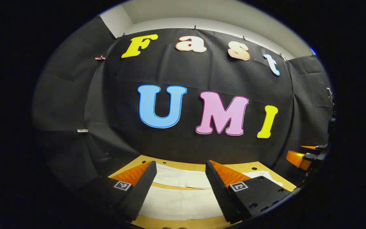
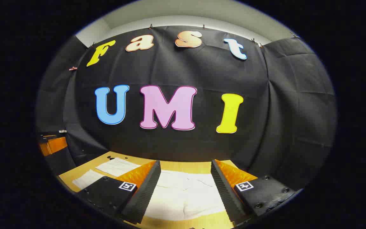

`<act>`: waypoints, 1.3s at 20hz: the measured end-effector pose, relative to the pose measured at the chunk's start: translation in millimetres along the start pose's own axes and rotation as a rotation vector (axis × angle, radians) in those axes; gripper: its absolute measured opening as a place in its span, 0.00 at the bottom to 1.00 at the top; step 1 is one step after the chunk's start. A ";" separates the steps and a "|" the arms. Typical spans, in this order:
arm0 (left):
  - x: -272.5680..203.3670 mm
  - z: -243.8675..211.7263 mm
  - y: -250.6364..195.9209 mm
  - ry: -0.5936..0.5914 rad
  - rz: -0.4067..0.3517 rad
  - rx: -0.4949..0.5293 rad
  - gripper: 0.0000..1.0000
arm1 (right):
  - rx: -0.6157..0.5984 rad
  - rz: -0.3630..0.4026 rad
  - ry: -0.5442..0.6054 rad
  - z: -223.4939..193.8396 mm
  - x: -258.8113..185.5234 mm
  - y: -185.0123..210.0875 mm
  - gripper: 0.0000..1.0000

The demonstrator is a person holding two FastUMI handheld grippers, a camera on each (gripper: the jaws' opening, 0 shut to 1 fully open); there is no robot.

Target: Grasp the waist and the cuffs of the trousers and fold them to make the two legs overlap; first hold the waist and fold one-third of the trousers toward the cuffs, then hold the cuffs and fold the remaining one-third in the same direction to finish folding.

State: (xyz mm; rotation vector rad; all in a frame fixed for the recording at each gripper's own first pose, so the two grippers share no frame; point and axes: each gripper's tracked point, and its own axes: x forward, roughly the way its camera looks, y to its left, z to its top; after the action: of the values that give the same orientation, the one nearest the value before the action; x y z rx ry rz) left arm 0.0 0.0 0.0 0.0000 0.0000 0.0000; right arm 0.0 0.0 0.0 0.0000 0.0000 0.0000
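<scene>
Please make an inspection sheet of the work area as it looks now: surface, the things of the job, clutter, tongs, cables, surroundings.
Surface: wooden table with small dark holes near its far edge.
Job's things: white trousers lie flat and spread on the table, not yet folded; in the left gripper view a strip of wood shows between two white parts of the trousers.
Clutter: nothing seen.
Tongs: left tongs open above the cloth, holding nothing; right tongs open above the cloth, holding nothing.
Cables: nothing seen.
Surroundings: black cloth wall behind and beside the table, pale wall and ceiling above it.
</scene>
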 end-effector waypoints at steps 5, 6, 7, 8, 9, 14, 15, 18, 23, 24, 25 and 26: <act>41.6 4.3 -12.1 -0.007 -0.002 0.056 0.96 | 0.027 -0.012 0.040 -19.3 33.5 -14.3 0.97; 46.5 2.0 -13.2 0.002 -0.007 0.070 0.96 | 0.042 -0.023 0.057 -22.5 37.4 -15.8 0.97; 48.0 -1.4 -14.3 0.015 -0.017 0.075 0.96 | 0.053 -0.032 0.068 -24.8 40.3 -16.6 0.97; 50.1 -3.5 -17.3 0.020 -0.035 0.074 0.96 | 0.059 -0.043 0.063 -23.2 43.2 -18.6 0.97; 51.6 -4.8 -19.9 0.023 -0.047 0.074 0.97 | 0.058 -0.052 0.058 -21.8 45.9 -19.6 0.97; 57.2 -10.2 -19.2 0.035 -0.079 0.097 0.97 | 0.065 -0.033 0.065 -23.8 52.0 -10.5 0.97; 57.7 -11.5 -17.7 0.034 -0.081 0.100 0.96 | 0.057 -0.034 0.064 -24.9 52.6 -8.7 0.97; 59.7 -12.9 -14.1 0.039 -0.087 0.104 0.96 | 0.032 -0.027 0.071 -28.3 54.1 -6.5 0.97; 62.9 -16.6 -8.2 0.042 -0.087 0.123 0.96 | 0.018 -0.007 0.089 -36.9 55.9 -9.0 0.97; 63.7 -16.4 -6.3 0.043 -0.087 0.130 0.96 | 0.005 -0.010 0.089 -37.9 56.7 -13.3 0.97; 65.4 -17.6 -3.6 0.044 -0.087 0.137 0.96 | -0.010 -0.014 0.092 -39.5 59.0 -18.9 0.97; 66.6 -18.5 -1.7 0.046 -0.088 0.145 0.96 | -0.032 -0.018 0.095 -40.5 60.8 -24.6 0.97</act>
State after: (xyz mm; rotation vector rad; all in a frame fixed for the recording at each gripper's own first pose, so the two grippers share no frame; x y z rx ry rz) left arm 66.6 -1.7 -18.5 0.1453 0.0458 -0.0880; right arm 60.8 -24.6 -40.5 -0.0316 0.0949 -0.0182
